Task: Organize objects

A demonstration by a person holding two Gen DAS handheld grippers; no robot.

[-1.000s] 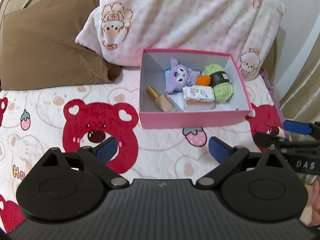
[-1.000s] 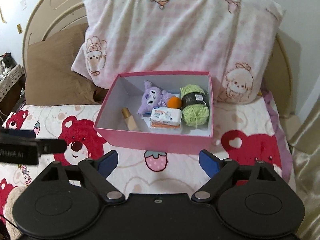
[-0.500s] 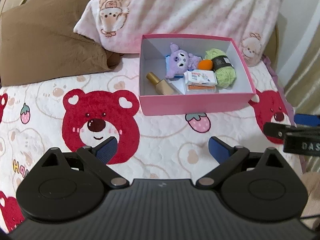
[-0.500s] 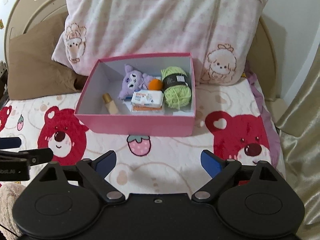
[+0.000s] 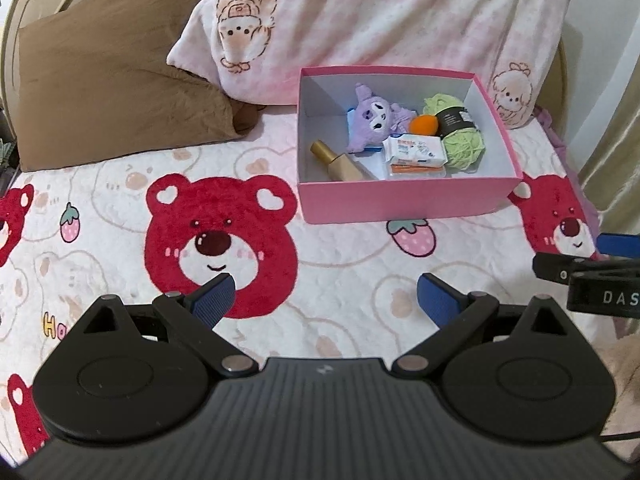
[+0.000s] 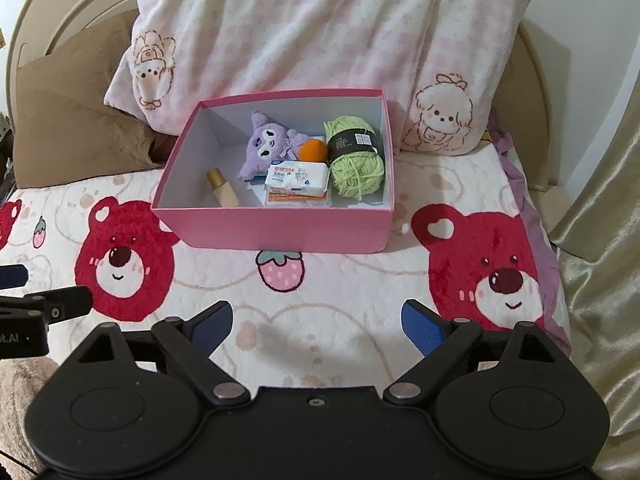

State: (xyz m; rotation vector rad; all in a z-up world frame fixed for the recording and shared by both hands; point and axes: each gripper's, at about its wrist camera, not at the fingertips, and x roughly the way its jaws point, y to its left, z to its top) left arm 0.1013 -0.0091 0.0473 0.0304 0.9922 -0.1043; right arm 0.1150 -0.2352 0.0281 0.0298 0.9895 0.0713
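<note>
fuzzy green yarn ball in pink box.

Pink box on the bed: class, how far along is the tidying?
Looks done: plush, orange ball, green yarn, wipes pack and bottle lie inside the pink box. In hand: nothing; left claw and right claw are open. Left: nothing loose visible on the bedspread.

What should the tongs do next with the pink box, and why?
Probably nothing more than a check. The plush, yarn, orange ball, tissue pack and bottle all lie inside the pink box, and both the left tongs and right tongs are open and empty.
</note>
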